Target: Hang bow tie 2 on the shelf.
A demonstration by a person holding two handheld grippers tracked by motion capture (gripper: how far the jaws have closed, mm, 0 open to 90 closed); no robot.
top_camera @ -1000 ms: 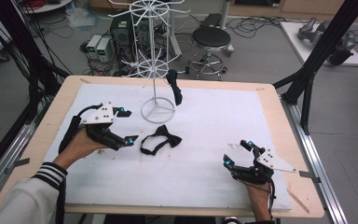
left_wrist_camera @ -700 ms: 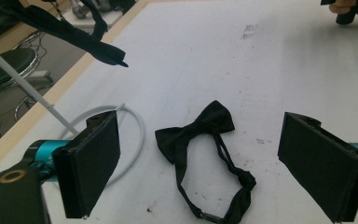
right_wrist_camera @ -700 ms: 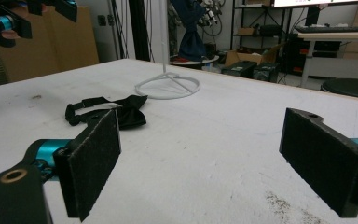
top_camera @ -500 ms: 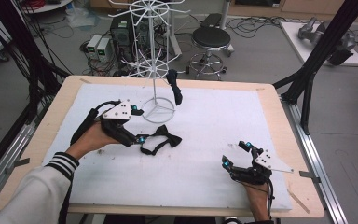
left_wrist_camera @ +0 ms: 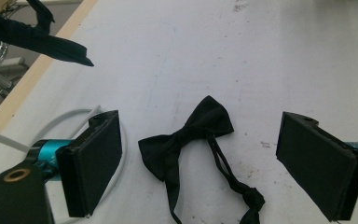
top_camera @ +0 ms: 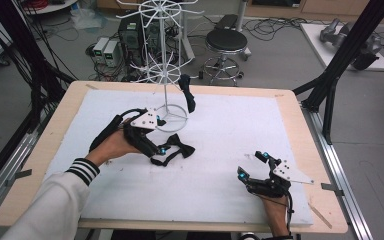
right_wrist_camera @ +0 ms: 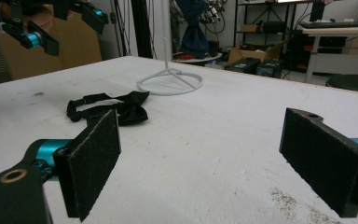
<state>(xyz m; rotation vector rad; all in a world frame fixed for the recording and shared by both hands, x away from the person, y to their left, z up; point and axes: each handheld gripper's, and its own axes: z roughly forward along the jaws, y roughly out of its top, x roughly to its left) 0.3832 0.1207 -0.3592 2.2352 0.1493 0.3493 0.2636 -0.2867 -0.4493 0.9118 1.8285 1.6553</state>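
A black bow tie point(top_camera: 174, 150) with its strap lies flat on the white table mat point(top_camera: 230, 130), in front of a white wire rack point(top_camera: 165, 60). My left gripper point(top_camera: 159, 136) is open just above the tie's left side. In the left gripper view the bow tie point(left_wrist_camera: 186, 137) lies between and beyond the two wide-apart pads point(left_wrist_camera: 95, 158), untouched. A second dark tie point(top_camera: 187, 92) hangs from the rack. My right gripper point(top_camera: 252, 166) rests open near the front right of the mat, holding nothing. From there the bow tie point(right_wrist_camera: 116, 109) is farther off to the left.
The rack's ring base point(top_camera: 172, 117) stands on the mat just behind the bow tie, close to my left gripper. The hanging tie point(left_wrist_camera: 37, 37) dangles above the mat's far edge. Wooden table borders point(top_camera: 300, 130) frame the mat. A stool point(top_camera: 227, 42) stands beyond the table.
My left gripper has moved right across the mat, from the left side to just over the bow tie. The right gripper and the bow tie have stayed put.
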